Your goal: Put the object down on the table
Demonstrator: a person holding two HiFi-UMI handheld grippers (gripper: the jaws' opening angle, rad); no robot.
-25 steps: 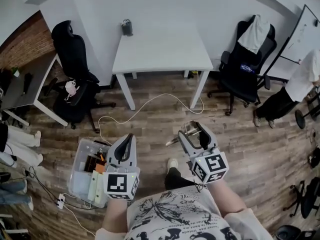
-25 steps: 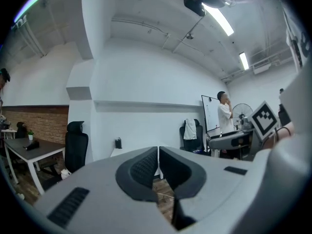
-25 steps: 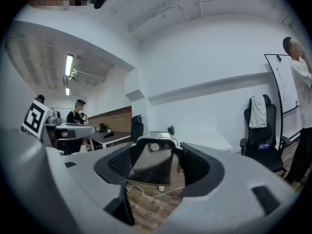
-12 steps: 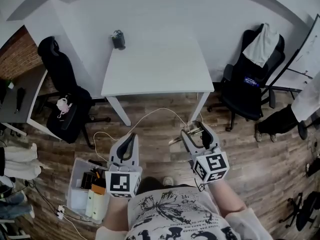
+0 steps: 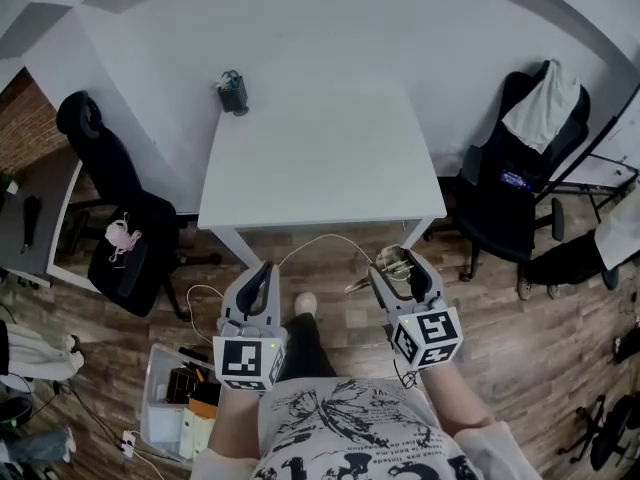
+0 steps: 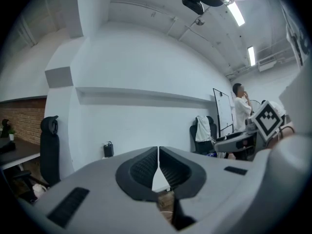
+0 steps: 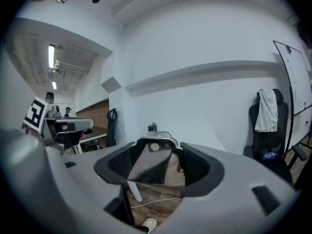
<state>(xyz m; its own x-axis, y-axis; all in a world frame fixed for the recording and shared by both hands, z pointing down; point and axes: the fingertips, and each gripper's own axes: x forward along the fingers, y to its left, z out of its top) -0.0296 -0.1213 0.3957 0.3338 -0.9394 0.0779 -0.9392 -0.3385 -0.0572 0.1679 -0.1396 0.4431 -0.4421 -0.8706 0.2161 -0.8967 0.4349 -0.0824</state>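
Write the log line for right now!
left gripper: shut, empty | right gripper: shut on metal object | table: ahead, object not down yet

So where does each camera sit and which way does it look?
Head view: on the person's head, facing steeply down at the white table; shows the person's shirt, left gripper, right gripper.
Left gripper view: on the left gripper, looking along its shut jaws toward the table; right gripper shows at right.
Right gripper view: on the right gripper, looking along jaws clamped on a shiny metal object; left gripper shows at left.
Shared: both gripper views catch the small dark object on the table.
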